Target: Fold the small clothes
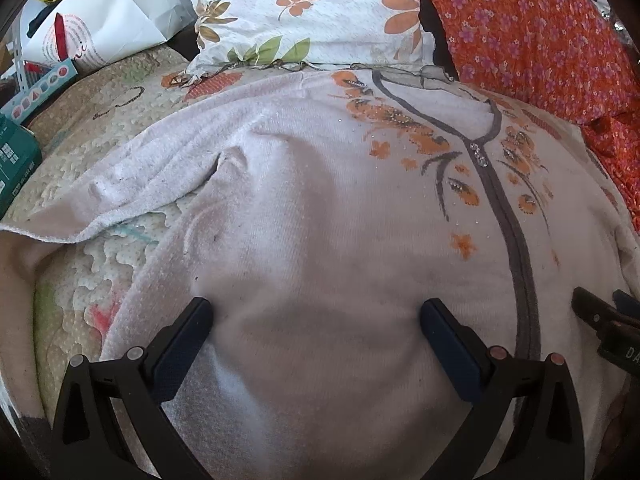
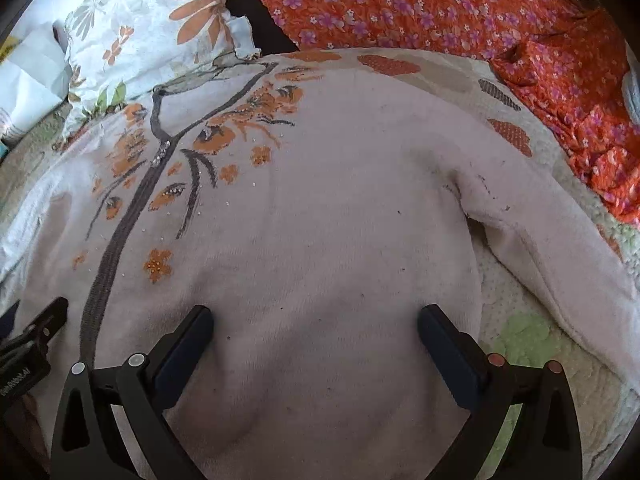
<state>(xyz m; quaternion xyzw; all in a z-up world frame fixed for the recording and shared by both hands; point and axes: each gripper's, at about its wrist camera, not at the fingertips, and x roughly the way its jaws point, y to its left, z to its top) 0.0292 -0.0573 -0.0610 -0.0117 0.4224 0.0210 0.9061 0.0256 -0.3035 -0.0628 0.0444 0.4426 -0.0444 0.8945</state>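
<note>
The hem end of a pale knit cardigan (image 1: 320,220) is lying nearest both cameras, spread front-up on a quilted bed cover (image 1: 80,264), its grey zip line and orange flower print running up toward the collar by a floral pillow (image 1: 304,8). The left gripper (image 1: 316,320) is hovering over the lower body of the cardigan with its jaws spread wide and nothing between them; the right gripper (image 2: 316,320) is doing the same over the other half, jaws likewise released. Whether the fingertips are touching the knit cannot be told. In the left wrist view one sleeve (image 1: 132,184) is angling out to the side with some wrinkling at the armpit; in the right wrist view the other sleeve (image 2: 560,256) is trailing down and outward across the cover. An orange flowered cloth (image 2: 460,4) is lying beyond, well apart from the work. By my judgement the garment is looking laid out and roughly smoothed, with folding itself not yet begun. The next move is probably calling for each gripper to travel outward to its own sleeve or side edge, pinch a single layer, and carry it inward over the body, keeping the knit from dragging or bunching.
</note>
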